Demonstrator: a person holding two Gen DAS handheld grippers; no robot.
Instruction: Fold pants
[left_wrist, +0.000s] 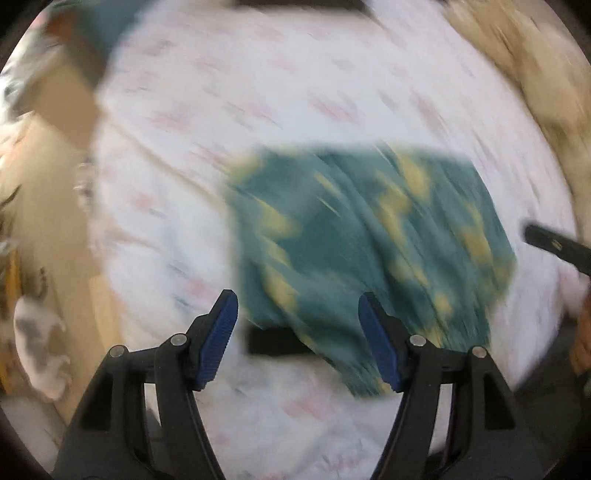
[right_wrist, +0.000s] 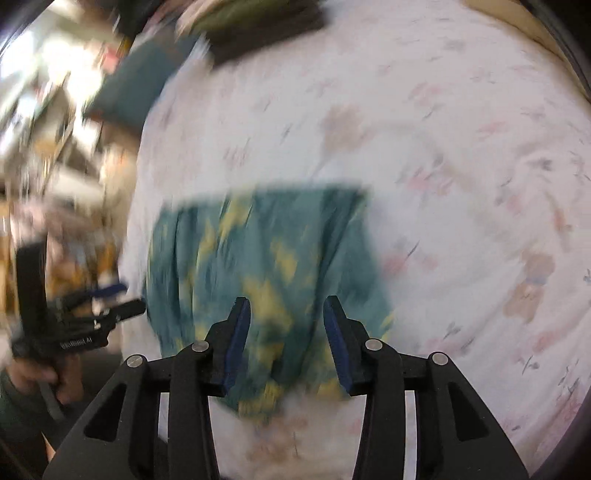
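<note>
The teal pants with yellow blotches (left_wrist: 369, 236) lie folded in a compact, roughly rectangular stack on the white floral bedsheet (left_wrist: 229, 110). Both views are motion-blurred. My left gripper (left_wrist: 299, 314) is open and empty, hovering above the near left edge of the pants. My right gripper (right_wrist: 286, 317) is open and empty, above the near edge of the pants (right_wrist: 266, 266). The left gripper also shows at the left of the right wrist view (right_wrist: 122, 299), held in a hand. A tip of the right gripper shows at the right edge of the left wrist view (left_wrist: 554, 245).
A dark flat item (left_wrist: 273, 339) pokes out from under the pants' near edge. A beige fluffy blanket (left_wrist: 535, 81) lies at the far right of the bed. Cushions and dark folded cloth (right_wrist: 251, 26) sit at the far end. Cluttered room and floor lie off the bed's left side (right_wrist: 55, 110).
</note>
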